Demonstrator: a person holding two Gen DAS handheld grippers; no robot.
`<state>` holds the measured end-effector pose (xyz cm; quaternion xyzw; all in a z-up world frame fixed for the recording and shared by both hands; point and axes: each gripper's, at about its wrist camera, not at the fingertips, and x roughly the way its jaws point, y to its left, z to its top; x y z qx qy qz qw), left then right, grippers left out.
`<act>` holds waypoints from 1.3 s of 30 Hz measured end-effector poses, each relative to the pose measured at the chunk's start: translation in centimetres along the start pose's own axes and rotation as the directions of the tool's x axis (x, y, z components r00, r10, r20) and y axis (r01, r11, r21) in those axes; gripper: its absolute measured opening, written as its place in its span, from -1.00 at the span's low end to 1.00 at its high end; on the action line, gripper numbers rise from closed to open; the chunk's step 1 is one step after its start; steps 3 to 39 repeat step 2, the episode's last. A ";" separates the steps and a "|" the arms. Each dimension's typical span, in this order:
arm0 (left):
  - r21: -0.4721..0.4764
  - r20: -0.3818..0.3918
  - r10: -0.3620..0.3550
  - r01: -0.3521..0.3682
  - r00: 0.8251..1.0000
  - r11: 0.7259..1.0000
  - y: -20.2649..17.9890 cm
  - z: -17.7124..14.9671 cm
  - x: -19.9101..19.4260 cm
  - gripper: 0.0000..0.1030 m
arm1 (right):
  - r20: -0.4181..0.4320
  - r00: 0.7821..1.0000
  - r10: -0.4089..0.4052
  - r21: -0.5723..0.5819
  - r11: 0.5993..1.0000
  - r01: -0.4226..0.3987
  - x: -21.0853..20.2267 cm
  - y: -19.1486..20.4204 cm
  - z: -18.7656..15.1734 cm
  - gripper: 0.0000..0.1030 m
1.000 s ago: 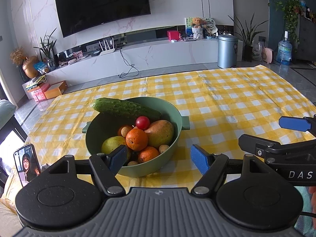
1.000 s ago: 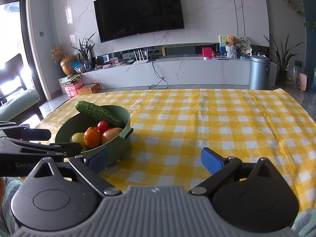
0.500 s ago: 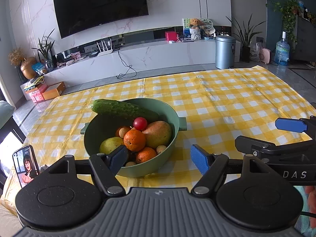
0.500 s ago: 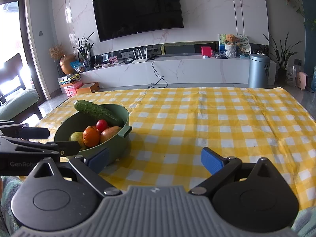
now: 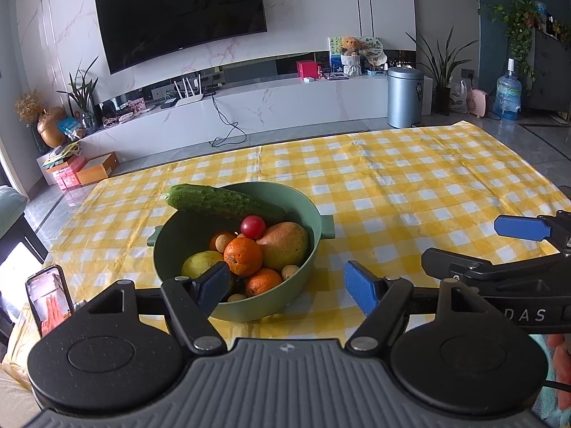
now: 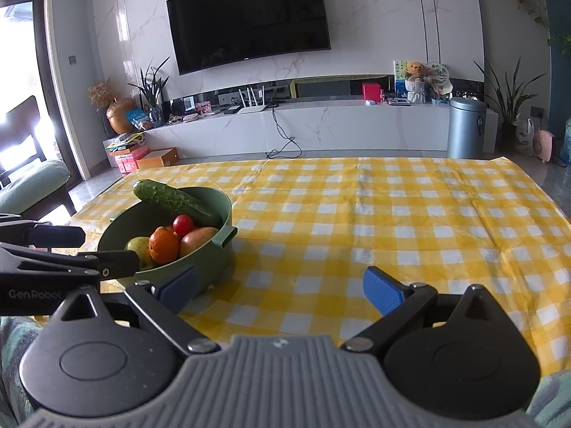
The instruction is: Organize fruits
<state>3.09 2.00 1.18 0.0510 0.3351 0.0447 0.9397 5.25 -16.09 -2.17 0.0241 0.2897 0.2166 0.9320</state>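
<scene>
My left gripper (image 5: 287, 287) and right gripper (image 6: 280, 287) have fingers wide apart, holding nothing. I should reach slowly for the top cucumber (image 5: 225, 202) in the bowl (image 5: 307, 207).

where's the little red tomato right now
The tomato sits on top of the fruit pile in the green bowl, left of the table's middle in both views, just in front of the cucumber and beside the mango.
</scene>
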 end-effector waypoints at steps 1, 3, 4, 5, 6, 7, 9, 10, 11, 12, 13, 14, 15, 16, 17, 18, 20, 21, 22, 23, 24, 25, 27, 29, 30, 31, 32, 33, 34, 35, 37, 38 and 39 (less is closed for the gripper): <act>0.000 0.001 0.003 -0.003 1.000 1.000 0.0 0.0 -0.1 0.67 | -0.001 1.000 0.000 0.000 1.000 0.000 0.0 0.0 0.0 0.86; 0.002 0.001 0.007 -0.007 1.000 1.000 -0.1 0.0 -0.2 0.67 | -0.003 1.000 0.000 -0.002 1.000 0.000 0.0 0.0 0.0 0.86; 0.002 0.001 0.007 -0.007 1.000 1.000 -0.1 0.0 -0.2 0.67 | -0.003 1.000 0.000 -0.002 1.000 0.000 0.0 0.0 0.0 0.86; 0.002 0.001 0.007 -0.007 1.000 1.000 -0.1 0.0 -0.2 0.67 | -0.003 1.000 0.000 -0.002 1.000 0.000 0.0 0.0 0.0 0.86; 0.002 0.001 0.007 -0.007 1.000 1.000 -0.1 0.0 -0.2 0.67 | -0.003 1.000 0.000 -0.002 1.000 0.000 0.0 0.0 0.0 0.86; 0.002 0.001 0.007 -0.007 1.000 1.000 -0.1 0.0 -0.2 0.67 | -0.003 1.000 0.000 -0.002 1.000 0.000 0.0 0.0 0.0 0.86; 0.002 0.001 0.007 -0.007 1.000 1.000 -0.1 0.0 -0.2 0.67 | -0.003 1.000 0.000 -0.002 1.000 0.000 0.0 0.0 0.0 0.86; 0.002 0.001 0.007 -0.007 1.000 1.000 -0.1 0.0 -0.2 0.67 | -0.003 1.000 0.000 -0.002 1.000 0.000 0.0 0.0 0.0 0.86; 0.002 0.001 0.007 -0.007 1.000 1.000 -0.1 0.0 -0.2 0.67 | -0.003 1.000 0.000 -0.002 1.000 0.000 0.0 0.0 0.0 0.86; 0.002 0.001 0.007 -0.007 1.000 1.000 -0.1 0.0 -0.2 0.67 | -0.003 1.000 0.000 -0.002 1.000 0.000 0.0 0.0 0.0 0.86; 0.002 0.001 0.007 -0.007 1.000 1.000 -0.1 0.0 -0.2 0.67 | -0.003 1.000 0.000 -0.002 1.000 0.000 0.0 0.0 0.0 0.86; 0.002 0.001 0.007 -0.007 1.000 1.000 -0.1 0.0 -0.2 0.67 | -0.003 1.000 0.000 -0.002 1.000 0.000 0.0 0.0 0.0 0.86; 0.002 0.001 0.007 -0.007 1.000 1.000 -0.1 0.0 -0.2 0.67 | -0.003 1.000 0.000 -0.002 1.000 0.000 0.0 0.0 0.0 0.86; 0.002 0.001 0.007 -0.007 1.000 1.000 -0.1 0.0 -0.2 0.67 | -0.003 1.000 0.000 -0.002 1.000 0.000 0.0 0.0 0.0 0.86; 0.002 0.001 0.007 -0.007 1.000 1.000 -0.1 0.0 -0.2 0.67 | -0.003 1.000 0.000 -0.002 1.000 0.000 0.0 0.0 0.0 0.86; 0.002 0.001 0.007 -0.007 1.000 1.000 -0.1 0.0 -0.2 0.67 | -0.003 1.000 0.000 -0.002 1.000 0.000 0.0 0.0 0.0 0.86; 0.002 0.001 0.007 -0.007 1.000 1.000 -0.1 0.0 -0.2 0.67 | -0.003 1.000 0.000 -0.002 1.000 0.000 0.0 0.0 0.0 0.86; 0.002 0.001 0.007 -0.007 1.000 1.000 -0.1 0.0 -0.2 0.67 | -0.003 1.000 0.000 -0.002 1.000 0.000 0.0 0.0 0.0 0.86; 0.002 0.001 0.007 -0.007 1.000 1.000 -0.1 0.0 -0.2 0.67 | -0.003 1.000 0.000 -0.002 1.000 0.000 0.0 0.0 0.0 0.86; 0.002 0.001 0.007 -0.007 1.000 1.000 -0.1 0.0 -0.2 0.67 | -0.003 1.000 0.000 -0.002 1.000 0.000 0.0 0.0 0.0 0.86; 0.002 0.001 0.007 -0.007 1.000 1.000 -0.1 0.0 -0.2 0.67 | -0.003 1.000 0.000 -0.002 1.000 0.000 0.0 0.0 0.0 0.86; 0.002 0.001 0.007 -0.007 1.000 1.000 -0.1 0.0 -0.2 0.67 | -0.003 1.000 0.000 -0.002 1.000 0.000 0.0 0.0 0.0 0.86; 0.002 0.001 0.007 -0.007 1.000 1.000 -0.1 0.0 -0.2 0.67 | -0.003 1.000 0.000 -0.002 1.000 0.000 0.0 0.0 0.0 0.86; 0.002 0.001 0.007 -0.007 1.000 1.000 -0.1 0.0 -0.2 0.67 | -0.003 1.000 0.000 -0.002 1.000 0.000 0.0 0.0 0.0 0.86; 0.002 0.001 0.007 -0.007 1.000 1.000 -0.1 0.0 -0.2 0.67 | -0.003 1.000 0.000 -0.002 1.000 0.000 0.0 0.0 0.0 0.86; 0.002 0.001 0.007 -0.007 1.000 1.000 -0.1 0.0 -0.2 0.67 | -0.003 1.000 0.000 -0.002 1.000 0.000 0.0 0.0 0.0 0.86; 0.002 0.001 0.007 -0.007 1.000 1.000 -0.1 0.0 -0.2 0.67 | -0.003 1.000 0.000 -0.002 1.000 0.000 0.0 0.0 0.0 0.86; 0.002 0.001 0.007 -0.007 1.000 1.000 -0.1 0.0 -0.2 0.67 | -0.003 1.000 0.000 -0.002 1.000 0.000 0.0 0.0 0.0 0.86; 0.002 0.001 0.007 -0.007 1.000 1.000 -0.1 0.0 -0.2 0.67 | -0.003 1.000 0.000 -0.002 1.000 0.000 0.0 0.0 0.0 0.86; 0.002 0.001 0.007 -0.007 1.000 1.000 -0.1 0.0 -0.2 0.67 | -0.003 1.000 0.000 -0.002 1.000 0.000 0.0 0.0 0.0 0.86; 0.002 0.001 0.007 -0.007 1.000 1.000 -0.1 0.0 -0.2 0.67 | -0.003 1.000 0.000 -0.002 1.000 0.000 0.0 0.0 0.0 0.86; 0.002 0.001 0.007 -0.007 1.000 1.000 -0.1 0.0 -0.2 0.67 | -0.003 1.000 0.000 -0.002 1.000 0.000 0.0 0.0 0.0 0.86; 0.002 0.001 0.007 -0.007 1.000 1.000 -0.1 0.0 -0.2 0.67 | -0.003 1.000 0.000 -0.002 1.000 0.000 0.0 0.0 0.0 0.86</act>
